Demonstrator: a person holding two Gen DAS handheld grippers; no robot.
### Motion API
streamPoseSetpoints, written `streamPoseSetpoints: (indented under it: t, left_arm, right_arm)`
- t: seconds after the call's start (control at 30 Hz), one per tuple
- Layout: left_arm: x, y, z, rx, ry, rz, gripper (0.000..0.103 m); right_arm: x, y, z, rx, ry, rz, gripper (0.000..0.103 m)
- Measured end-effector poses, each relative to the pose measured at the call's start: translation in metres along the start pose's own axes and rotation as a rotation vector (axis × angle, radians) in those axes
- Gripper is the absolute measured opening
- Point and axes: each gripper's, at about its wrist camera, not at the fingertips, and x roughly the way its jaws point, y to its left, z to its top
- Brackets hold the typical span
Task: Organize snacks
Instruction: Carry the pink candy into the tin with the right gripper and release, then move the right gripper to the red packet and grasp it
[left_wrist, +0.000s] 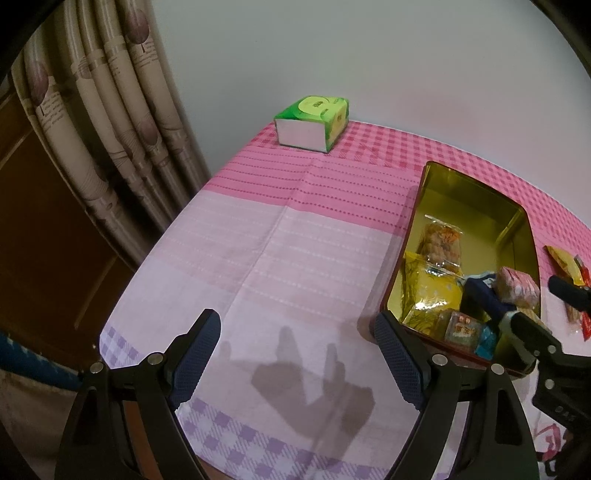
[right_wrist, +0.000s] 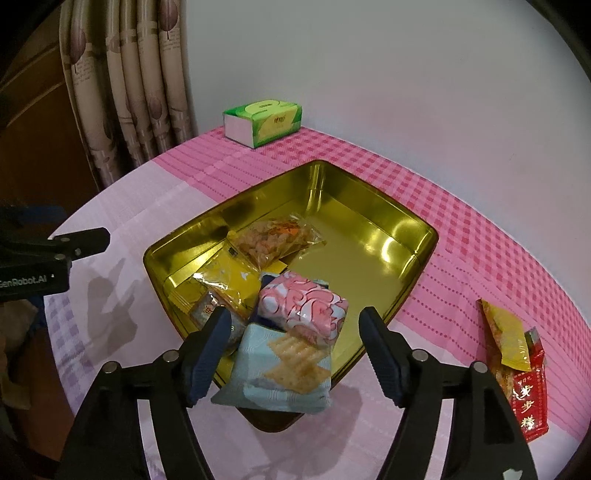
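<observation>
Beige pleated fabric, a curtain (right_wrist: 129, 92) printed with mauve leaf shapes and faint lines of script too small to read, is hanging at the far left beside a brown wooden panel. Next to it, a pink and lilac checked tablecloth (left_wrist: 258, 240) is covering the table, creased down its middle. A green tissue box (right_wrist: 264, 120) with a white end is sitting at the far edge by the pale wall.

The left gripper (left_wrist: 301, 363) is hovering over bare cloth with its ribbed blue pads spread wide and nothing between them; in the right wrist view its black body is showing white lettering that reads roughly "GenRobot.AI".

Further right, a shiny gold metal tin (right_wrist: 369, 229) with rounded corners is holding the snacks: a clear crinkly bag of orange crisps (right_wrist: 275, 238), a yellow foil packet (right_wrist: 236, 282), a pink-and-white swirled packet (right_wrist: 306, 306) and a light blue cracker packet (right_wrist: 284, 365) leaning over the near rim.

The right gripper (right_wrist: 295, 349), tilted downward, is standing with jaws apart on either side of the cracker packet, pads not pressing it.

At the far right, a yellow packet (right_wrist: 508, 338) is lying across a red packet (right_wrist: 528, 402) with Chinese characters, on the cloth outside the tin.
</observation>
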Motion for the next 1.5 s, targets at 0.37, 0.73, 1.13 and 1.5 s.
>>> streamPoseSetpoints:
  t: [0.37,0.73,1.13,1.5]
  left_arm:
    - [0.000,-0.003,-0.002,0.011,0.001,0.010,0.086]
    - [0.000,-0.011,-0.005,0.051,-0.003,0.026,0.086]
    - [0.003,-0.018,-0.006,0.059,0.000,0.008,0.086]
    - [0.006,-0.018,-0.007,0.030,-0.011,-0.004,0.086]
  right_arm:
    - [-0.032,-0.031,-0.015,0.055,-0.055,-0.034,0.072]
    - [-0.054,-0.153,-0.062,0.190,-0.017,-0.250,0.072]
    - [-0.039,-0.240,-0.106,0.255,0.096,-0.354,0.072]
    - [-0.017,-0.250,-0.114,0.262,0.118,-0.214,0.043]
